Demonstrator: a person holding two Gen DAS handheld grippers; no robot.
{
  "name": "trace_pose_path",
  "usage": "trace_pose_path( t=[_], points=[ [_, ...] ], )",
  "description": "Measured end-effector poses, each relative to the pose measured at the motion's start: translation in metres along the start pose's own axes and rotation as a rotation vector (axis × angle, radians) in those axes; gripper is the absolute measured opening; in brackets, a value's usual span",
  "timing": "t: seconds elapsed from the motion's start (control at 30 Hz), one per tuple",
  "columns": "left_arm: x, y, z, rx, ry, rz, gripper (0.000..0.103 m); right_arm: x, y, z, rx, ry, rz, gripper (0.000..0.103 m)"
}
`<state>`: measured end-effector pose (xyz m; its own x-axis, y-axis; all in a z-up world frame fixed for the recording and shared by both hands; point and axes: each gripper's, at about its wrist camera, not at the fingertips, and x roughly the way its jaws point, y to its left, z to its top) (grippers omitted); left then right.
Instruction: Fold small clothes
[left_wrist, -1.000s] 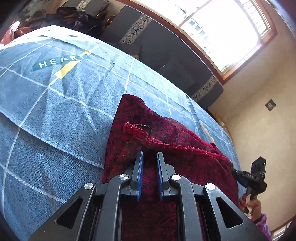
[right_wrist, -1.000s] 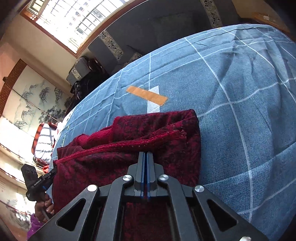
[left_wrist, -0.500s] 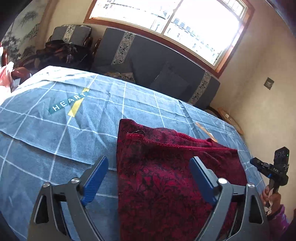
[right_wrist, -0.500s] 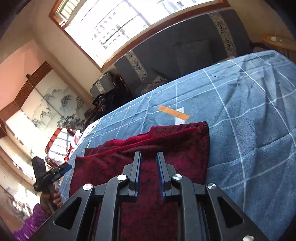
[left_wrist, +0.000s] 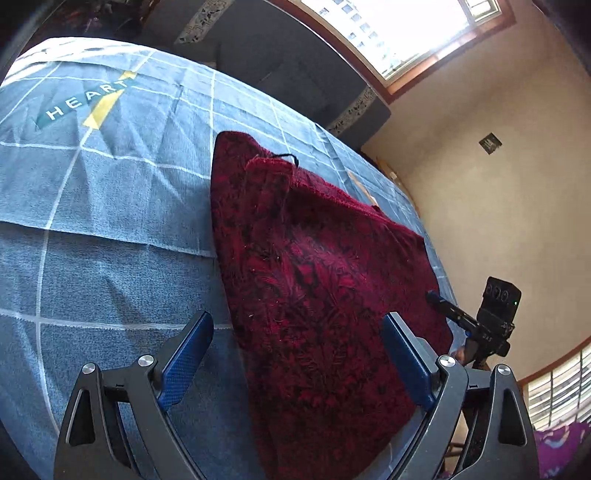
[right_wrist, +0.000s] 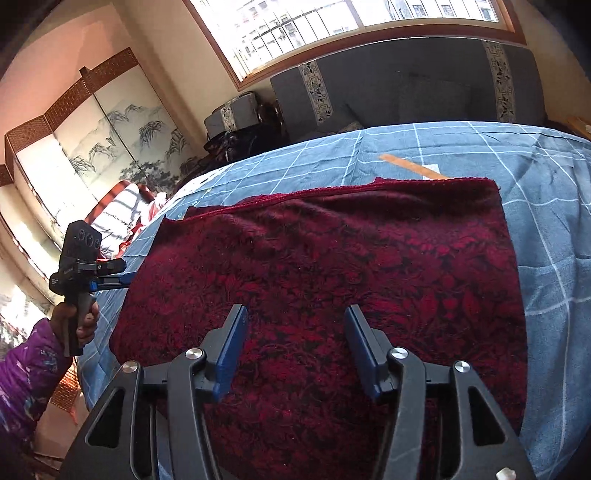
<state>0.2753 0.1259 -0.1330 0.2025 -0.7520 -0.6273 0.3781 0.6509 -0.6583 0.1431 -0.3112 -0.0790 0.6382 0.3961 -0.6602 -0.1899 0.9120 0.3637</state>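
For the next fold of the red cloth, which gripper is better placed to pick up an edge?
Left, tentatively. The left gripper is open and straddles the side edge of the red cloth. The right gripper, also open, hovers over the cloth's middle, away from its edges.

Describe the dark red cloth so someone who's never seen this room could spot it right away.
Start at the blue checked bedspread below the window. The dark red cloth lies flat on it, folded into a rough rectangle. It is the only red thing there, with a black leafy pattern.
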Motion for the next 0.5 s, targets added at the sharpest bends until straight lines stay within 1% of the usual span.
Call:
trace_pose_path(
  t=[0.03, 0.07, 0.13, 0.17, 0.23, 0.27, 0.33, 0.43, 0.5],
  points=[
    [0.006, 0.004, 0.002, 0.000, 0.028, -0.012, 0.090, 0.003, 0.000, -0.001, 0.004, 0.005, 0.002, 0.053],
    [0.006, 0.005, 0.003, 0.016, 0.021, -0.034, 0.089, 0.006, 0.000, -0.002, 0.008, 0.009, 0.004, 0.053],
    [0.008, 0.009, 0.008, 0.019, 0.059, -0.095, 0.088, 0.009, -0.001, -0.004, 0.019, 0.011, 0.002, 0.053],
    [0.008, 0.011, 0.009, 0.021, 0.078, -0.128, 0.083, 0.011, -0.002, -0.006, 0.028, 0.009, 0.006, 0.053],
    [0.013, 0.012, 0.012, 0.042, 0.120, -0.145, 0.077, 0.014, -0.003, -0.008, 0.041, 0.008, 0.015, 0.055],
    [0.016, 0.010, 0.014, 0.045, 0.129, -0.155, 0.076, 0.013, -0.003, -0.008, 0.040, 0.003, 0.019, 0.055],
    [0.024, 0.006, 0.018, 0.036, 0.136, -0.189, 0.076, 0.012, -0.003, -0.010, 0.046, -0.006, 0.039, 0.059],
    [0.033, 0.001, 0.025, -0.002, 0.120, -0.240, 0.076, 0.008, -0.008, -0.012, 0.089, -0.020, 0.073, 0.060],
    [0.037, -0.004, 0.028, -0.002, 0.114, -0.237, 0.076, 0.007, -0.012, -0.013, 0.109, -0.026, 0.087, 0.060]
  ],
)
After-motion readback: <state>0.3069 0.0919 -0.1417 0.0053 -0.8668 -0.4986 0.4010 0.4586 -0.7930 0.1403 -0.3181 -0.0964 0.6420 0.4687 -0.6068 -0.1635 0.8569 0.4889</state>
